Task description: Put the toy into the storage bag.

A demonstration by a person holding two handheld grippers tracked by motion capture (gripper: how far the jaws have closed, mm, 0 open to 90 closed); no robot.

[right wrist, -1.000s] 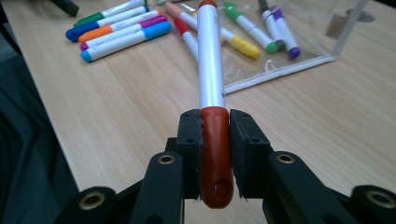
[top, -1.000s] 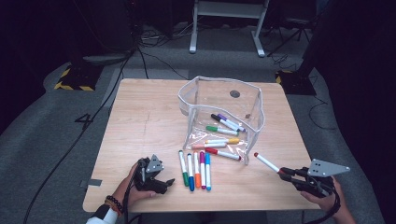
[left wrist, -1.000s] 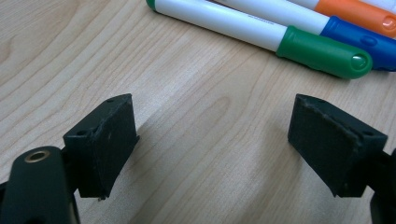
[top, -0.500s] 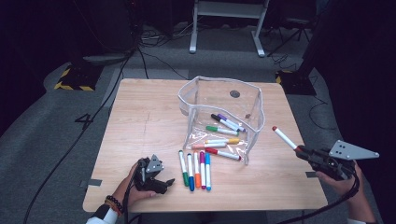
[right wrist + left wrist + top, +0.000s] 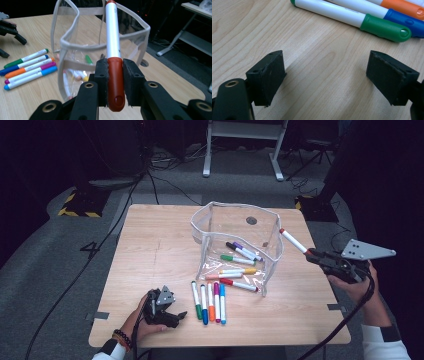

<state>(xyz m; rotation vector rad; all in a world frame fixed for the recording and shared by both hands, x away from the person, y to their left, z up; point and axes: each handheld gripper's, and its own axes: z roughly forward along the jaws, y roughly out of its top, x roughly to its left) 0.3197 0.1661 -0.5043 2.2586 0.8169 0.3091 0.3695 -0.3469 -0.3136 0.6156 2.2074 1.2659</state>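
Observation:
My right gripper (image 5: 316, 255) (image 5: 115, 82) is shut on the cap of a red marker (image 5: 293, 240) (image 5: 113, 42), held in the air just right of the clear pouch (image 5: 272, 237) (image 5: 67, 43). The marker points up and toward the pouch's rim. The pouch stands open on the table and holds several markers (image 5: 240, 260). A row of several markers (image 5: 210, 302) (image 5: 27, 68) lies in front of it. My left gripper (image 5: 175, 315) (image 5: 325, 77) rests on the table left of that row, open and empty, with the green marker (image 5: 364, 21) just beyond its jaws.
The wooden table (image 5: 150, 250) has bare room on its left half. Its front edge (image 5: 220, 342) lies close to my left hand. Cables and a white stand (image 5: 242, 145) are on the floor behind.
My right gripper has risen from the table's right edge with the red marker and moved toward the pouch. The left gripper has stayed put.

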